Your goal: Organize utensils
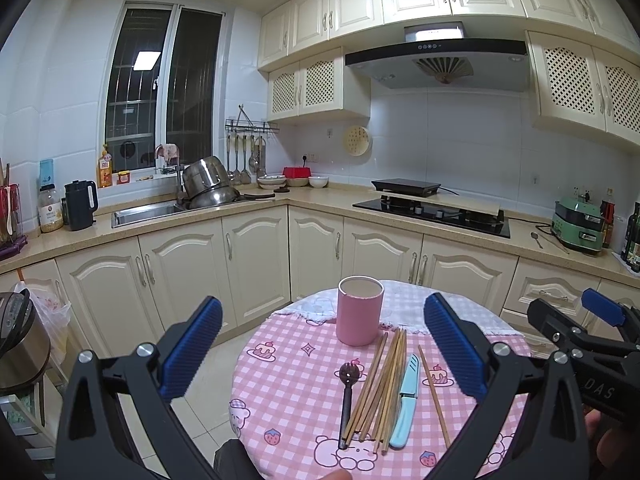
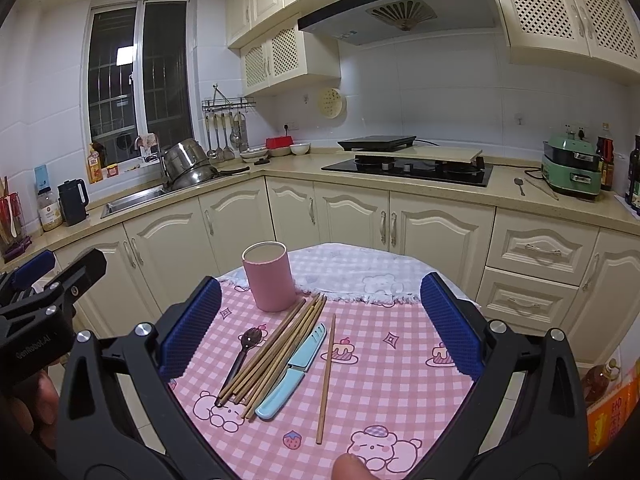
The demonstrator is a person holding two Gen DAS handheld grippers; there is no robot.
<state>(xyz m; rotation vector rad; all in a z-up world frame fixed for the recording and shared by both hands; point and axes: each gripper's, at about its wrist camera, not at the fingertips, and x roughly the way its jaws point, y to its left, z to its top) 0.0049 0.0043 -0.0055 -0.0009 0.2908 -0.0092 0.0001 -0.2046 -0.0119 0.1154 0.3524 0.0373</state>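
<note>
Both claws spread wide, empty, hovering above the round surface [image 2: 400, 360] with the pink checked cloth. Left claw [image 1: 324, 352] and right claw [image 2: 320, 328] each look down on the utensils.

Pink cup [image 2: 269, 276] stands upright at the far side, on the cloth. Just in front of it: a bundle of wooden chopsticks [image 2: 276, 352] lying flat, far tips near the cup base. Dark spork [image 2: 242, 354] lies on the bundle's left, touching or nearly so. Light-blue sheathed knife [image 2: 294, 372] lies against its right. One single chopstick [image 2: 326, 376] sits apart, right of the knife.
</note>
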